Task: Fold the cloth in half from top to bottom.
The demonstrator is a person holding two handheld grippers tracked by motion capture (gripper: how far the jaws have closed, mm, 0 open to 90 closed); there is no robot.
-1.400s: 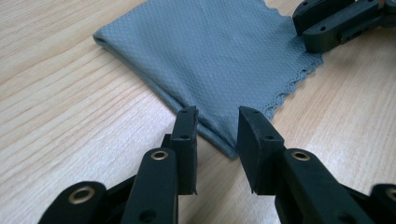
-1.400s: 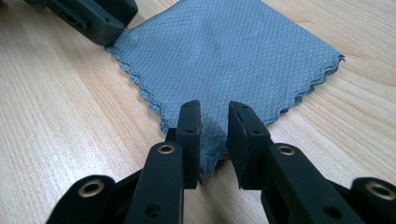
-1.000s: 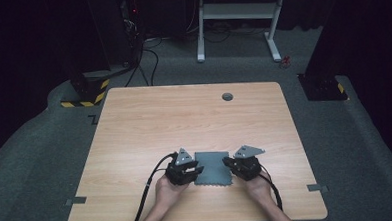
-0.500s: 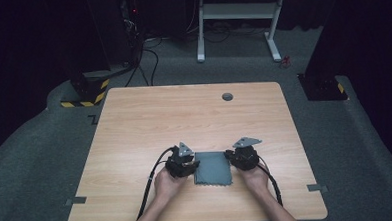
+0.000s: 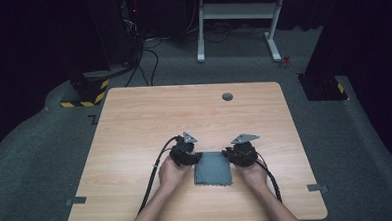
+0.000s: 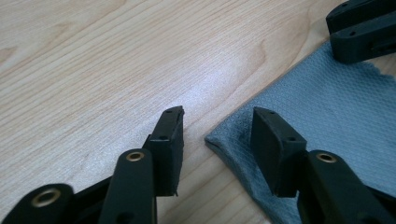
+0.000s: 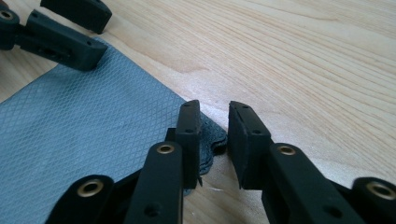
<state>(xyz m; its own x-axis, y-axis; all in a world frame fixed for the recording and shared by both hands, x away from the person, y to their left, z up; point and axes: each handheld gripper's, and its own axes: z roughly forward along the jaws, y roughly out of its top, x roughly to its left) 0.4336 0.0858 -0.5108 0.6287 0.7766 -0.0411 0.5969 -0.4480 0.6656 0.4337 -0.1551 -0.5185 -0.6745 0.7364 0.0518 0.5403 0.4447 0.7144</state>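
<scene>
A folded grey cloth (image 5: 213, 169) lies flat on the wooden surface (image 5: 194, 115) near the person's edge, between the left tongs (image 5: 192, 155) and the right tongs (image 5: 234, 155). Both tongs have just been opening and now stand released: a cloth corner sits in each gap, but no pad presses it. This looks like letting go after a fold. The next move likely calls for drawing the tongs clear without dragging the cloth. The right gripper view shows stacked scalloped layers at the corner (image 7: 211, 140); the high view gives the cloth's whole outline instead.
</scene>
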